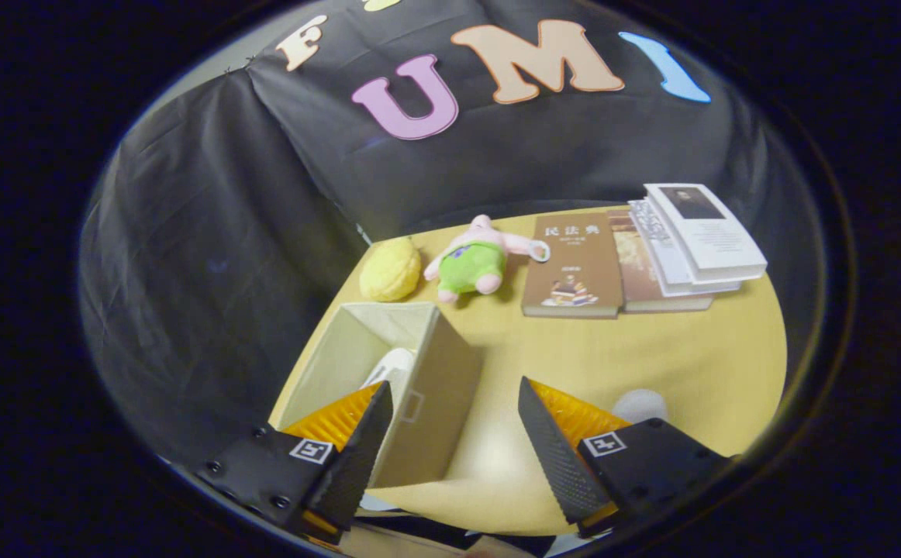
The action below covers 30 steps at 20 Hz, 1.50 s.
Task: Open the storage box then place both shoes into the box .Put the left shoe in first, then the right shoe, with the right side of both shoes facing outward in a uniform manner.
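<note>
A beige fabric storage box stands open on the yellow table, just ahead of my left finger. Inside it a white shoe shows partly behind that finger. A rounded white part of another shoe peeks out beyond my right finger. My gripper hangs above the table's near side, open, with nothing between its fingers; the box's right wall lies in the gap ahead.
At the table's far side lie a yellow plush ball, a pink and green plush toy, a brown book and a stack of books. The black cloth wall rises behind and to the left.
</note>
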Motion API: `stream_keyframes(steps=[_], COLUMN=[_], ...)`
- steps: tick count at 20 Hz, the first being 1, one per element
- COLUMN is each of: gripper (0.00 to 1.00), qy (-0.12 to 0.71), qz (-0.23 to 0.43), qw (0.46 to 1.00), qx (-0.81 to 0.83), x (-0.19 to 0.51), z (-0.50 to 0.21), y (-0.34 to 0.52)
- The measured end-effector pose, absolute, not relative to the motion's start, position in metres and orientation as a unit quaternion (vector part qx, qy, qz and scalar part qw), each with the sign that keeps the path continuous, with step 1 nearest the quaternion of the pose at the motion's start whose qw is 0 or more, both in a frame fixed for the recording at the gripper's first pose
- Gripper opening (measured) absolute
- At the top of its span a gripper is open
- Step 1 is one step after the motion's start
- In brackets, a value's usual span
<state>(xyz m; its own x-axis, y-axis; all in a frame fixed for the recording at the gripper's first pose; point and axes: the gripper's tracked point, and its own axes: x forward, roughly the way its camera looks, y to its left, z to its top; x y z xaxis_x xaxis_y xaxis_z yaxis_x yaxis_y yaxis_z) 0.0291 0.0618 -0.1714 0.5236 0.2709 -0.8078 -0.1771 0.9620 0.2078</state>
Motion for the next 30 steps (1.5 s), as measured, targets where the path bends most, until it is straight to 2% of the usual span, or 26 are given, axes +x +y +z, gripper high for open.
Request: stream_keyframes(steps=[7, 13, 25, 29, 30], gripper=[1.0, 1.0, 1.0, 0.99, 0.96], qy=[0.474, 0.514, 0.623, 0.646, 0.655], qz=[0.084, 0.073, 0.096, 0.11, 0.119], qw=[0.876, 0.853, 0.765, 0.749, 0.742], qx=[-0.005, -0.055, -0.131, -0.096, -0.076], x=[0.023, 0.001, -0.065, -0.072, -0.075], z=[-0.188, -0.234, -0.324, -0.342, -0.346], y=[-0.045, -0.101, -0.145, -0.137, -0.133])
